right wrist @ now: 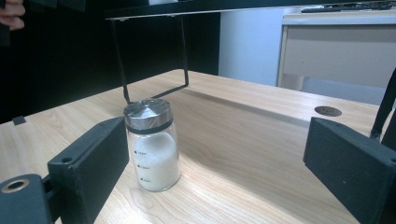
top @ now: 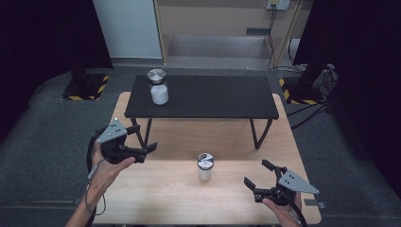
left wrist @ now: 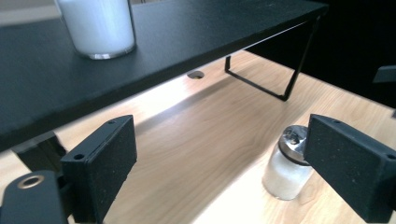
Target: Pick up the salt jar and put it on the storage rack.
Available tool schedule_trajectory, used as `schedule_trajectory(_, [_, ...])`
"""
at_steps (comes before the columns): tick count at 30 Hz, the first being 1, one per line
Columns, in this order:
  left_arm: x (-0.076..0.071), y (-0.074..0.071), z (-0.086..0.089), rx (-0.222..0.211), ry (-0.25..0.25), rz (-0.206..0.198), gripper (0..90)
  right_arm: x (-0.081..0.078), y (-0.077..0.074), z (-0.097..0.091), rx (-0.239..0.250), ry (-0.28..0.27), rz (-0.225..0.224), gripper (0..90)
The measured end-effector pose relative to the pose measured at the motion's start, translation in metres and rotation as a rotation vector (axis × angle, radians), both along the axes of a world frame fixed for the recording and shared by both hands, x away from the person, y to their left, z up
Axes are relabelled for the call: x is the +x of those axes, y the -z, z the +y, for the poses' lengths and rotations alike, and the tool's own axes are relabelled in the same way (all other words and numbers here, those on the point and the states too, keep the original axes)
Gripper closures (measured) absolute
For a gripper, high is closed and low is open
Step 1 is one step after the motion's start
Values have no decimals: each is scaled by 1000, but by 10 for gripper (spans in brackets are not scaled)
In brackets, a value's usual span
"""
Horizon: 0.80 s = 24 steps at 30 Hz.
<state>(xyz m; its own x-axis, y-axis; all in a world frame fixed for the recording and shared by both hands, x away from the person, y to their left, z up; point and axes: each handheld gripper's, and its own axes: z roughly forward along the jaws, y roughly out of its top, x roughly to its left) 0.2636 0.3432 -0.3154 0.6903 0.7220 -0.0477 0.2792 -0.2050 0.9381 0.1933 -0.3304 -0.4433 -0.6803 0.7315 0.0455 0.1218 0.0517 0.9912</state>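
A small glass jar (top: 205, 167) with a silver lid, part-filled with white powder, stands on the wooden table (top: 165, 194). A larger jar (top: 157, 87) of the same kind stands on the left end of a black raised shelf (top: 213, 97). My left gripper (top: 144, 138) hovers open at the table's left, by the shelf's left leg, empty. My right gripper (top: 257, 173) is open at the front right, a short way from the small jar. In the right gripper view the small jar (right wrist: 152, 144) stands just beyond the left jaw. In the left gripper view the small jar (left wrist: 286, 168) sits beside the right jaw.
The shelf rests on thin black wire legs (top: 257, 135) over the table's back half. A round cable hole (right wrist: 328, 110) is set in the tabletop. Grey floor surrounds the table, with black stands on hazard-striped bases (top: 87, 87) and cables (top: 307, 111) behind.
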Motion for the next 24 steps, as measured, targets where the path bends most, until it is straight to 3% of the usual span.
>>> schedule_trajectory(9, [-1,29,-1,0,10,-13,87,0,0,0,-1,-1,2,67])
schedule_trajectory(12, [-1,39,1,-31,9,-5,87,0,0,0,-1,-2,2,68])
schedule_trajectory(14, [-1,39,-1,-7,6,-5,87,0,0,0,-1,-2,1,68])
schedule_trajectory(20, [-6,51,-4,-29,-1,-41,87,0,0,0,-1,-4,-2,68])
schedule_trajectory(24, [-7,55,-9,-7,-15,-40,87,0,0,-1,0,-2,-3,68])
